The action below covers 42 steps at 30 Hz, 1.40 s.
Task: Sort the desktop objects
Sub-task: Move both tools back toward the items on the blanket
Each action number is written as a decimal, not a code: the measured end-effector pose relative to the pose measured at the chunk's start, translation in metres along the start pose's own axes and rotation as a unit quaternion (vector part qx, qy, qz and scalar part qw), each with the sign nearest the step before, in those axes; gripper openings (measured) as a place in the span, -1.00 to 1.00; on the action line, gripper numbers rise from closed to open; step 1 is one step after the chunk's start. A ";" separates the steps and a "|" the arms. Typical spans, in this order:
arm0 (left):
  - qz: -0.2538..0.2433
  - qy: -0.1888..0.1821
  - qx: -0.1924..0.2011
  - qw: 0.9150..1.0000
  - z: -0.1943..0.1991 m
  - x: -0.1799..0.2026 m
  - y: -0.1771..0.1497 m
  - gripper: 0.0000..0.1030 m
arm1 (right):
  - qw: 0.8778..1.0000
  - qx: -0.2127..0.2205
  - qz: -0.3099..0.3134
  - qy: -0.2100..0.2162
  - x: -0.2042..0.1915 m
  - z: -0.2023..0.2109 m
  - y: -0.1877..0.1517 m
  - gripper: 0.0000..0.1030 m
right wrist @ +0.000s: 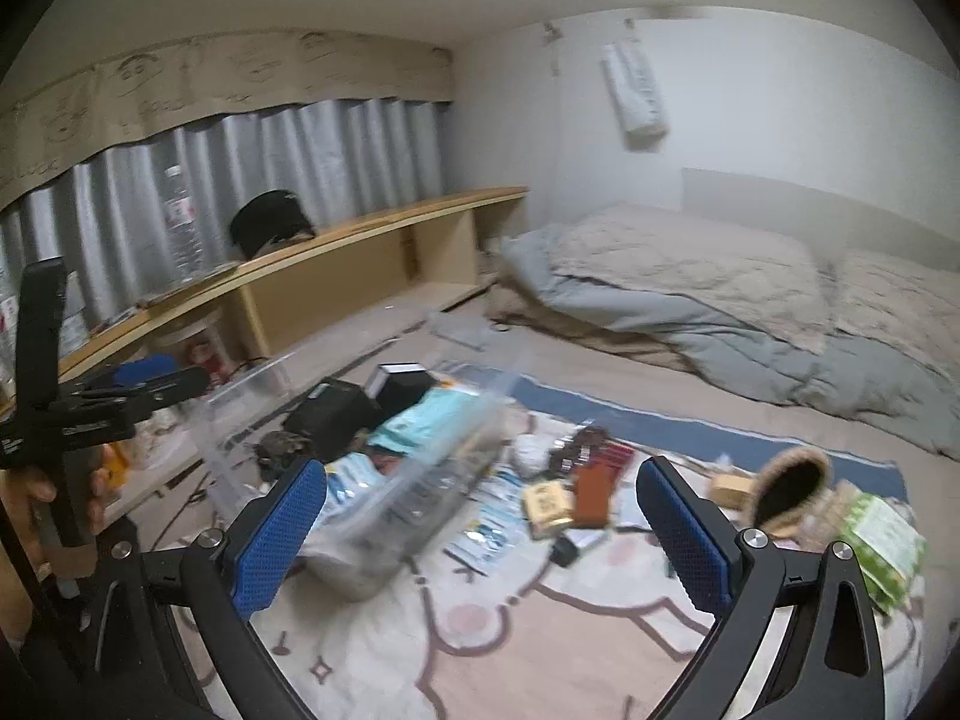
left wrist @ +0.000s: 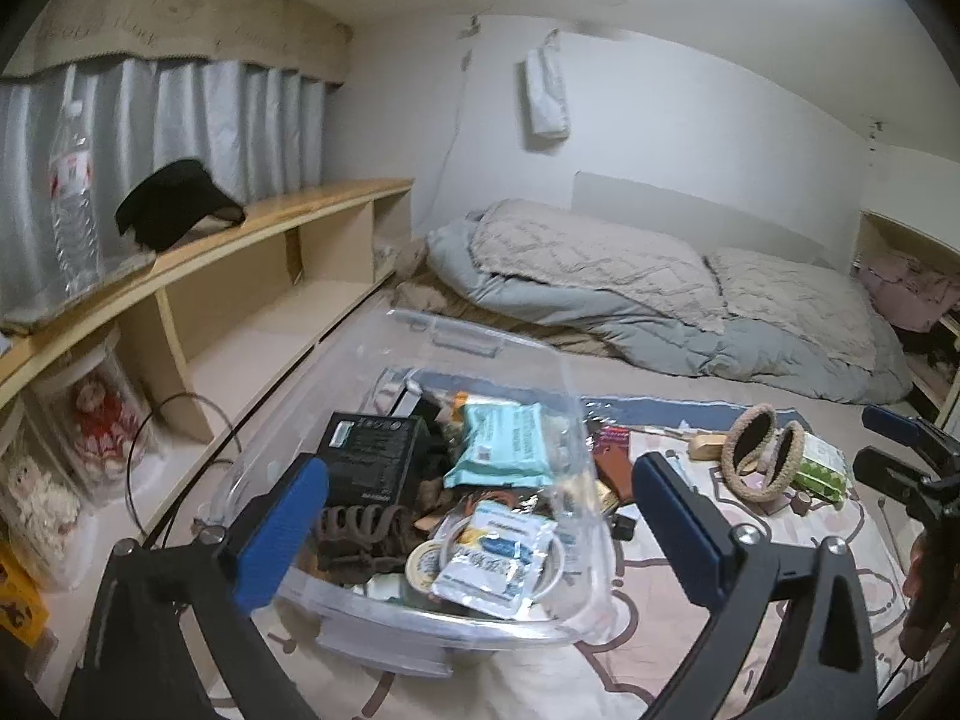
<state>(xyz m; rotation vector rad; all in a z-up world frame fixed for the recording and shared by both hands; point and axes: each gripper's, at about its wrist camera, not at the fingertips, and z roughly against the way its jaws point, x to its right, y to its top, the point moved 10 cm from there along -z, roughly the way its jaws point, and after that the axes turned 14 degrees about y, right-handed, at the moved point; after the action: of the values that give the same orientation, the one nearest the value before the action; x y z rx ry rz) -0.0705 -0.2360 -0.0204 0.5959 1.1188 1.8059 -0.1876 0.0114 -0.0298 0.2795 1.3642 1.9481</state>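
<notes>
Blue pads, left gripper (left wrist: 480, 516): spread about as wide as they go, nothing between them. The clear bin sits right under and ahead at 12 o'clock, so this one is the bin-side hand.
Blue pads, right gripper (right wrist: 480, 531): also spread, empty, only mat showing between the fingers. In the left view you can spot it out at 3 o'clock.
Who's nearer what: my read is the right gripper owns the loose stuff, since the pile starts just ahead of it from 12 to 2 o'clock, and the left one is closer to the bin.
Mat (right wrist: 480, 648): pinkish with a cartoon print, everything sits on it.
Bin (left wrist: 384, 615): clear plastic, open top, already pretty full. Near wall toward the left gripper, long axis running away toward 12 o'clock.
In the bin: white foil pouch (left wrist: 489, 558) up front, brown coiled thing (left wrist: 360, 531) at its 9 o'clock, tape roll under the pouch, then black box (left wrist: 369, 459) and teal pack (left wrist: 501, 441) further back.
Still loose: small black bit (right wrist: 564, 549), yellow card (right wrist: 549, 504), brown wallet (right wrist: 591, 495), dark red packet beyond that.
Off at 2 o'clock: fuzzy round mirror case (right wrist: 786, 489), propped open, with green pack (right wrist: 882, 540) just beside it.
Bin lid (left wrist: 462, 333): flat behind the bin, well apart from the grippers.
Far end: rumpled duvet (left wrist: 660, 294), not part of the job.
</notes>
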 end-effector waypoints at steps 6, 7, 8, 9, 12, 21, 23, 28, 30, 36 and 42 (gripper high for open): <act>0.000 -0.022 0.016 1.000 0.010 0.020 0.002 0.99 | 0.998 0.020 -0.012 -0.053 0.033 0.037 -0.010 1.00; -0.001 -0.024 0.020 1.000 0.011 0.023 0.003 0.99 | 0.998 0.026 -0.011 -0.064 0.038 0.044 -0.012 1.00; -0.002 -0.025 0.023 0.999 0.012 0.026 0.003 1.00 | 0.997 0.029 -0.008 -0.073 0.043 0.050 -0.014 1.00; -0.003 -0.026 0.026 0.999 0.013 0.029 0.004 0.99 | 0.996 0.031 -0.004 -0.082 0.047 0.055 -0.016 1.00; -0.007 -0.028 0.030 0.999 0.013 0.036 0.003 1.00 | 0.993 0.030 0.012 -0.111 0.060 0.070 -0.025 1.00; -0.037 -0.034 0.039 0.998 0.013 0.069 -0.006 1.00 | 0.988 0.025 -0.001 -0.155 0.098 0.111 -0.054 1.00; -0.044 -0.037 0.040 0.998 0.014 0.077 -0.009 1.00 | 0.987 0.027 -0.005 -0.160 0.104 0.117 -0.056 1.00; -0.058 -0.045 0.035 0.997 0.015 0.097 -0.018 1.00 | 0.982 0.040 -0.024 -0.182 0.125 0.139 -0.060 1.00; -0.062 -0.046 0.034 0.996 0.016 0.105 -0.018 1.00 | 0.980 0.046 -0.033 -0.189 0.133 0.147 -0.063 1.00; -0.067 -0.058 0.040 0.995 0.019 0.127 -0.017 1.00 | 0.974 0.054 -0.064 -0.211 0.154 0.162 -0.072 1.00; -0.059 -0.082 0.034 0.994 0.014 0.151 -0.017 1.00 | 0.968 0.052 -0.091 -0.228 0.169 0.172 -0.080 1.00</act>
<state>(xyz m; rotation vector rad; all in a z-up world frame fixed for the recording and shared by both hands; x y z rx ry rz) -0.1247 -0.0943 -0.0373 0.6903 1.0846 1.5932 -0.1776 0.2625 -0.0670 0.5906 1.1413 1.5415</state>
